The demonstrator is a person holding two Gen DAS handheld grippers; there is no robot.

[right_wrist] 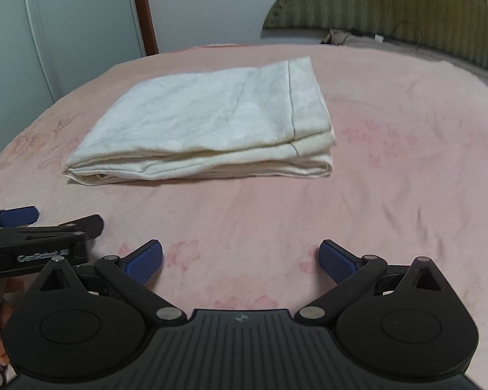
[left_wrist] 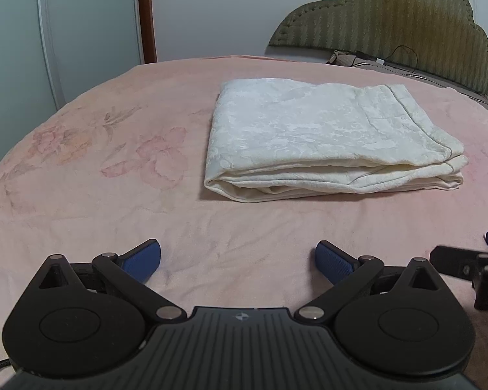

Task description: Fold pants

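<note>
Lying as a neat stacked rectangle mid-bed on the pink floral blanket (left_wrist: 81, 195), the cream folded fabric pants (left_wrist: 309, 139) look finished, so the left gripper (left_wrist: 238, 260) and right gripper (right_wrist: 240, 261), both spread wide and empty, should stay clear of the stack.

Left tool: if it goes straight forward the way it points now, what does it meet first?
Probably the folded pants. The left tool is open and empty over the pink bedspread, with only bare spread between it and the near folded edge. If it is pitched downward, it might touch the spread first; depth is unclear.
</note>
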